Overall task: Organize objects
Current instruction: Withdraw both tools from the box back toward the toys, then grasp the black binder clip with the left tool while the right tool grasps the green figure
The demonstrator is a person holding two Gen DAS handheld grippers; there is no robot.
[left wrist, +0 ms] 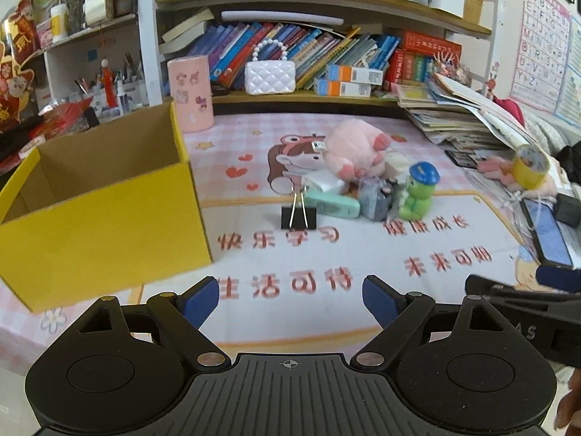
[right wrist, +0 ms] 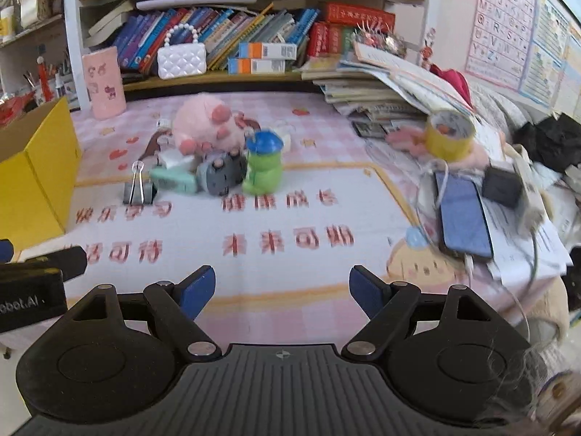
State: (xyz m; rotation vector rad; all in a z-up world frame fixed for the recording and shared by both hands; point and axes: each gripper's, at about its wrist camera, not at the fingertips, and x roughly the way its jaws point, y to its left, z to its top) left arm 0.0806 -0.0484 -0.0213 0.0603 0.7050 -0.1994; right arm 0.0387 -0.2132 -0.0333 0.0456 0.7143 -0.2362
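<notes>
A small pile sits mid-desk: a pink plush pig point(left wrist: 357, 152) point(right wrist: 207, 123), a green frog toy with a blue cap point(left wrist: 417, 194) point(right wrist: 262, 167), a grey toy point(left wrist: 376, 200) point(right wrist: 221, 178), a mint green case point(left wrist: 332, 203) point(right wrist: 174, 180) and a black binder clip point(left wrist: 298, 216) point(right wrist: 138, 190). An open, empty-looking yellow cardboard box point(left wrist: 101, 214) point(right wrist: 34, 174) stands left of them. My left gripper point(left wrist: 290, 299) is open and empty, well short of the pile. My right gripper point(right wrist: 281, 290) is open and empty too, near the desk's front.
A yellow tape roll point(left wrist: 528, 167) point(right wrist: 448, 136), a phone point(right wrist: 463, 214) with cables and a book stack point(right wrist: 381, 87) crowd the right side. A pink cylinder point(left wrist: 190, 92) and a white handbag point(left wrist: 269, 76) stand at the back under bookshelves. The patterned mat point(right wrist: 290, 218) covers the desk.
</notes>
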